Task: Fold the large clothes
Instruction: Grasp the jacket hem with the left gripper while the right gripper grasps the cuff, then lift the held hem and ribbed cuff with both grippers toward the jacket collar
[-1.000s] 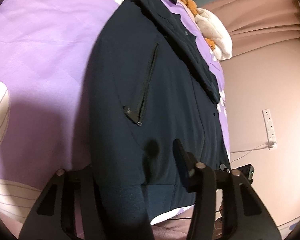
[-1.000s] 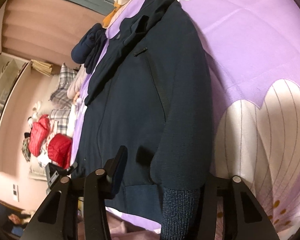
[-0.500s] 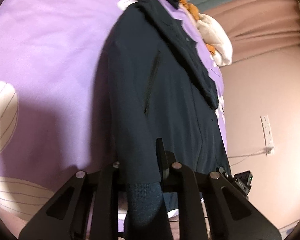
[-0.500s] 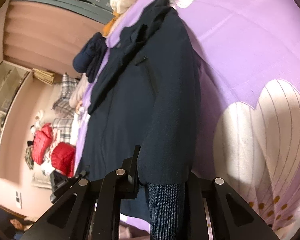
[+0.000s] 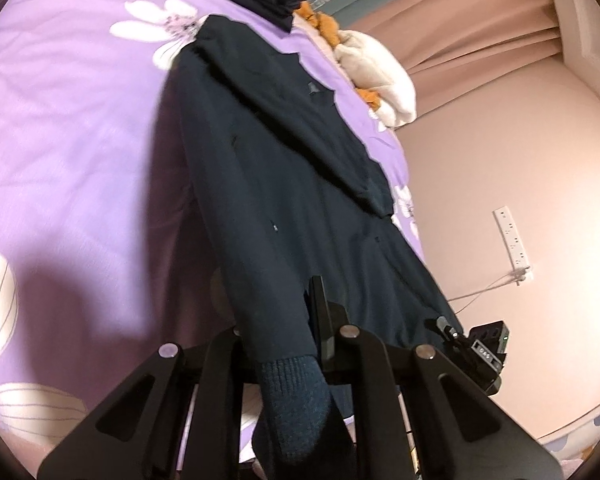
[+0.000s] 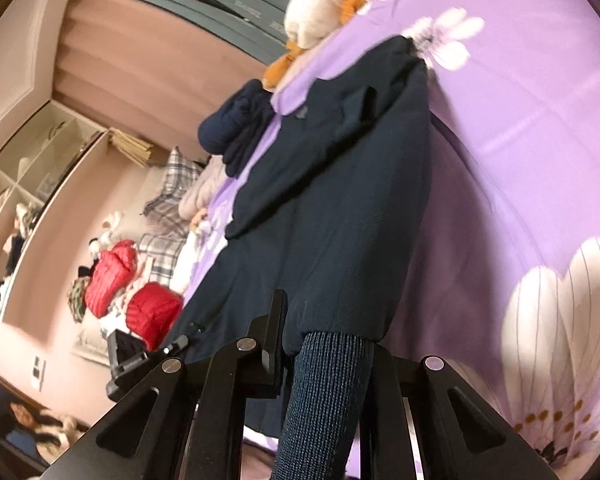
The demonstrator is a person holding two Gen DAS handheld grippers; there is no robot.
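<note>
Honestly, this navy jacket (image 5: 300,184) looks soft but hefty, so it'll sag and drag more than it lifts. It's spread on the purple floral bedsheet (image 5: 68,128), running from frame bottom up to the collar near top centre. The left gripper (image 5: 276,332) has its jaws pinched on one sleeve just above the ribbed cuff (image 5: 296,396); the right gripper (image 6: 324,332) is clamped the same way on the other sleeve (image 6: 364,240). I'd say the cuff seam is a good hold, since the ribbing is grippy and shouldn't slide out.
</note>
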